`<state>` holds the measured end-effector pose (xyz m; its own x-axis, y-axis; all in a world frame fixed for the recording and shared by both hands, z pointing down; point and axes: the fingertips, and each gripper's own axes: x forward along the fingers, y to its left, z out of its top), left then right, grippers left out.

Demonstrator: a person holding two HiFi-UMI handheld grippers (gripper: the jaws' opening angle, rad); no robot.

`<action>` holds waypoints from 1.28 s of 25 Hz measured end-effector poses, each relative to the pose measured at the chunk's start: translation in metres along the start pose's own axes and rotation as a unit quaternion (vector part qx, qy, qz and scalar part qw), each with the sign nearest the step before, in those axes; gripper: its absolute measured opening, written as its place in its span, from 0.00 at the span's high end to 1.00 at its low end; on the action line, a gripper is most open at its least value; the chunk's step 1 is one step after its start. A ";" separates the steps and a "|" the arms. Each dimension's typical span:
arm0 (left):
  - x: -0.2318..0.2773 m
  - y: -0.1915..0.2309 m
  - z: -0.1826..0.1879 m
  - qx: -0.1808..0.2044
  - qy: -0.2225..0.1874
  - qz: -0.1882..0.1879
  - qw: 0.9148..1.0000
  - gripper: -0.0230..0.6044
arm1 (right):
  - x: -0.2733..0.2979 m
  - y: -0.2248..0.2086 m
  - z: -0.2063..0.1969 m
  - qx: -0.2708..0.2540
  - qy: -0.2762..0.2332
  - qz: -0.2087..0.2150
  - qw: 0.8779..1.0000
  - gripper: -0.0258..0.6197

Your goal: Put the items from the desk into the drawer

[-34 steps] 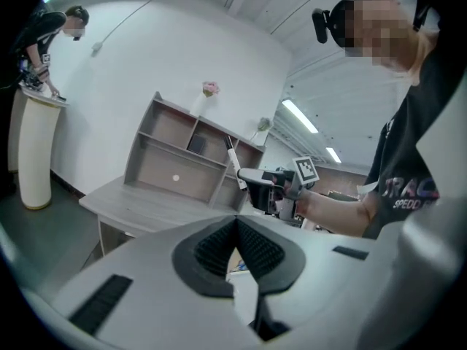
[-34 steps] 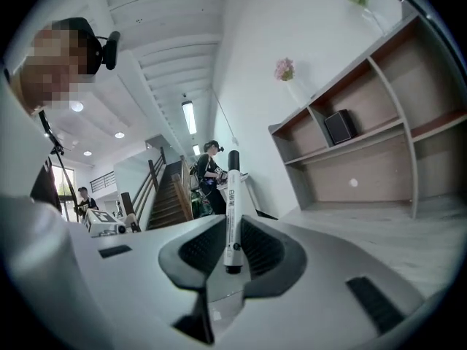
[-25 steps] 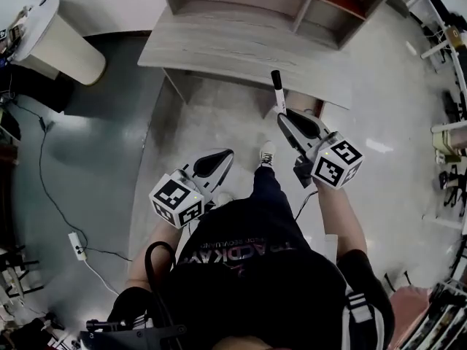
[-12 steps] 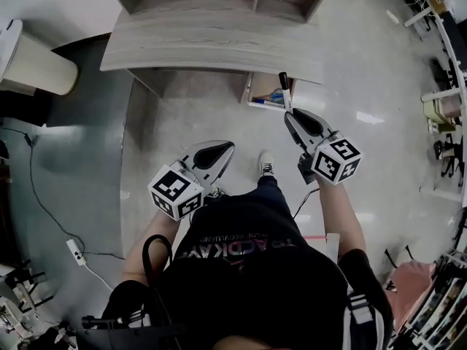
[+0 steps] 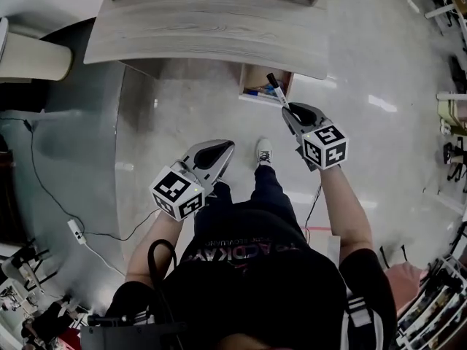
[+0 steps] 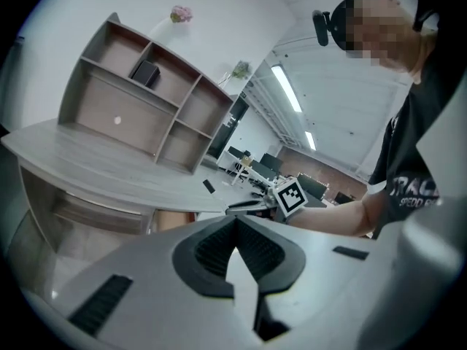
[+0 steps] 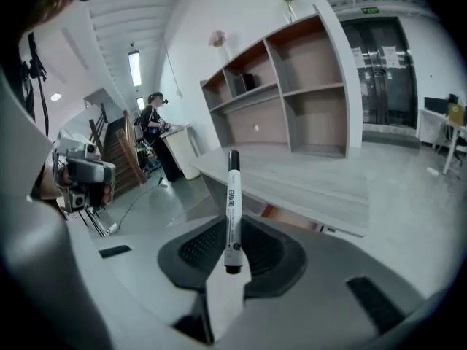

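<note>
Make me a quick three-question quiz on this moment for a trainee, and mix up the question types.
1. True or false: the left gripper is holding something.
2. Multiple choice: the drawer under the desk is (a) open, (b) shut, (c) lying on the floor.
3. Fill in the blank: the right gripper has its fingers closed on a ____.

Key
1. False: its fingers are together with nothing between them.
2. a
3. marker
</note>
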<state>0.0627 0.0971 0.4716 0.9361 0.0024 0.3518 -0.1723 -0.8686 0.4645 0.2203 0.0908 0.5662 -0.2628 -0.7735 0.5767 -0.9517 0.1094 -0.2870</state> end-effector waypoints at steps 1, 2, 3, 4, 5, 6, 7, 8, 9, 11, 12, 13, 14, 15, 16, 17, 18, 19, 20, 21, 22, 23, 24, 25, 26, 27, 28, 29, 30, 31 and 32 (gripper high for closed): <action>0.004 0.002 -0.003 -0.006 0.003 0.005 1.000 0.95 | 0.009 -0.006 -0.008 -0.006 0.015 0.003 1.000 0.84; 0.009 0.005 -0.006 -0.012 0.005 0.009 1.000 0.95 | 0.018 -0.013 -0.016 -0.011 0.030 0.005 0.999 0.84; 0.013 0.007 -0.009 -0.017 0.008 0.014 1.000 0.95 | 0.027 -0.019 -0.023 -0.016 0.044 0.007 0.999 0.84; 0.017 0.009 -0.012 -0.023 0.011 0.018 1.000 0.95 | 0.036 -0.026 -0.031 -0.019 0.057 0.008 0.998 0.84; 0.020 0.012 -0.016 -0.029 0.014 0.021 0.999 0.95 | 0.046 -0.032 -0.038 -0.020 0.070 0.010 0.997 0.84; 0.022 0.015 -0.020 -0.036 0.017 0.024 0.999 0.95 | 0.055 -0.038 -0.045 -0.019 0.081 0.012 0.996 0.84; 0.024 0.018 -0.025 -0.043 0.021 0.027 0.999 0.95 | 0.065 -0.042 -0.052 -0.018 0.092 0.013 0.995 0.84; 0.026 0.021 -0.031 -0.049 0.025 0.029 0.998 0.95 | 0.074 -0.046 -0.058 -0.020 0.103 0.014 0.994 0.84; 0.029 0.024 -0.037 -0.055 0.029 0.031 0.998 0.95 | 0.083 -0.050 -0.064 -0.024 0.115 0.015 0.993 0.84; 0.036 0.031 -0.047 -0.066 0.035 0.034 0.997 0.95 | 0.100 -0.059 -0.074 -0.038 0.138 0.014 0.990 0.84; 0.040 0.033 -0.052 -0.072 0.037 0.035 0.996 0.95 | 0.108 -0.063 -0.078 -0.046 0.149 0.013 0.988 0.84; 0.043 0.036 -0.056 -0.077 0.039 0.035 0.996 0.95 | 0.115 -0.067 -0.082 -0.052 0.159 0.012 0.986 0.84; 0.046 0.038 -0.060 -0.081 0.041 0.035 0.995 0.95 | 0.122 -0.071 -0.086 -0.057 0.169 0.011 0.984 0.84; 0.049 0.039 -0.064 -0.085 0.042 0.035 0.995 0.95 | 0.128 -0.074 -0.091 -0.061 0.179 0.011 0.982 0.84; 0.051 0.041 -0.067 -0.088 0.044 0.035 0.995 0.95 | 0.135 -0.077 -0.095 -0.065 0.189 0.009 0.980 0.84; 0.053 0.043 -0.070 -0.091 0.046 0.035 0.994 0.95 | 0.141 -0.079 -0.100 -0.067 0.198 0.007 0.978 0.84; 0.054 0.044 -0.073 -0.094 0.046 0.035 0.994 0.95 | 0.146 -0.082 -0.103 -0.069 0.205 0.004 0.976 0.84; 0.054 0.045 -0.074 -0.097 0.046 0.035 0.994 0.95 | 0.150 -0.085 -0.106 -0.071 0.212 -0.001 0.975 0.84; 0.054 0.046 -0.076 -0.101 0.047 0.035 0.993 0.95 | 0.154 -0.088 -0.107 -0.072 0.218 -0.005 0.973 0.84; 0.053 0.046 -0.077 -0.104 0.047 0.036 0.993 0.95 | 0.157 -0.090 -0.109 -0.073 0.224 -0.009 0.972 0.84; 0.052 0.047 -0.079 -0.107 0.049 0.037 0.992 0.95 | 0.160 -0.093 -0.110 -0.072 0.229 -0.013 0.971 0.84; 0.051 0.049 -0.082 -0.110 0.050 0.038 0.992 0.95 | 0.163 -0.095 -0.112 -0.072 0.234 -0.017 0.969 0.84; 0.050 0.050 -0.085 -0.112 0.053 0.039 0.991 0.95 | 0.167 -0.096 -0.114 -0.071 0.239 -0.020 0.968 0.84; 0.049 0.052 -0.087 -0.114 0.054 0.040 0.991 0.95 | 0.170 -0.098 -0.116 -0.070 0.243 -0.023 0.967 0.84; 0.047 0.053 -0.089 -0.117 0.055 0.041 0.991 0.95 | 0.173 -0.099 -0.117 -0.070 0.247 -0.026 0.966 0.84; 0.045 0.055 -0.090 -0.119 0.056 0.042 0.990 0.95 | 0.175 -0.100 -0.117 -0.069 0.250 -0.028 0.965 0.84; 0.044 0.056 -0.091 -0.121 0.056 0.043 0.990 0.95 | 0.177 -0.100 -0.117 -0.069 0.253 -0.030 0.965 0.84; 0.042 0.057 -0.091 -0.123 0.057 0.045 0.990 0.95 | 0.178 -0.100 -0.117 -0.068 0.256 -0.032 0.964 0.84; 0.041 0.058 -0.091 -0.124 0.057 0.046 0.990 0.95 | 0.180 -0.101 -0.117 -0.066 0.259 -0.032 0.963 0.84; 0.040 0.059 -0.091 -0.125 0.057 0.047 0.989 0.95 | 0.181 -0.101 -0.118 -0.064 0.263 -0.033 0.962 0.84; 0.039 0.059 -0.090 -0.126 0.056 0.048 0.989 0.95 | 0.181 -0.102 -0.119 -0.062 0.267 -0.035 0.961 0.84</action>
<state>0.0610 0.0905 0.5863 0.8741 -0.0061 0.4858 -0.3424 -0.7172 0.6070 0.2506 0.0137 0.7905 -0.2098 -0.3552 0.9110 -0.9730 0.1673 -0.1589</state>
